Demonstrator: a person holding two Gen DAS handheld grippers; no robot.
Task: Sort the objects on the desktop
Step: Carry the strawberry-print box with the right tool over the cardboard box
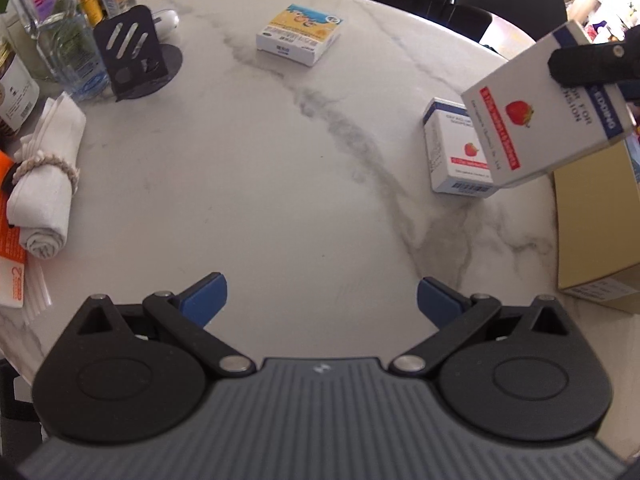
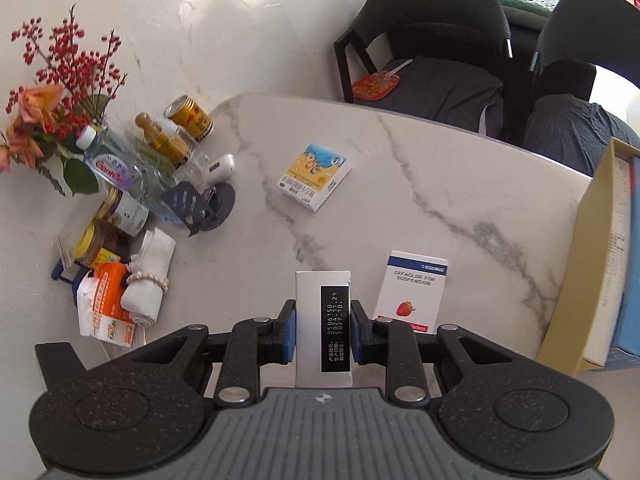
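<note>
Clamped in the right gripper: a white strawberry box, held off the marble table, date label up between blue pads. Seen from the left wrist view, same box tilted in the air, overlapping a second strawberry box lying flat on the table below. Second box just right of the held one in the right wrist view. Left gripper spread wide, holding nothing, low over bare marble. Yellow box flat near the far edge, well apart from both strawberry boxes. Open carton at the table's right side, just beside the strawberry boxes. Rolled napkin at left, near a water bottle, a black stand, jars and a vase of red berries. Dark chairs beyond the table.
</note>
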